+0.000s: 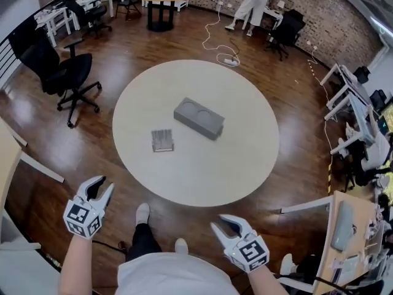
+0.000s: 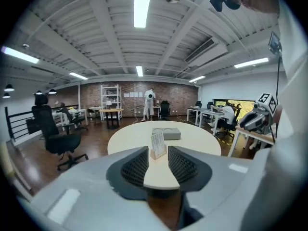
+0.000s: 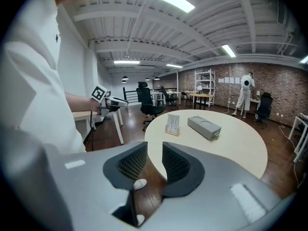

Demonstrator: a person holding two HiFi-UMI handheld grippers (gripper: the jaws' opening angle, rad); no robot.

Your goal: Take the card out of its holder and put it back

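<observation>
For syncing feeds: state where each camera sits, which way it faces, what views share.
Head view: on the head, looking steeply down at the round table; forearms, left gripper, right gripper, legs show.
Left gripper view: on that gripper, looking past open jaws at the card holder; right gripper at right.
Right gripper view: on that gripper, open jaws toward the table; white shirt, left gripper at left.
Shared: all show card holder and grey block.

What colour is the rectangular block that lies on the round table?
The block is grey; the head view shows it best.
</observation>
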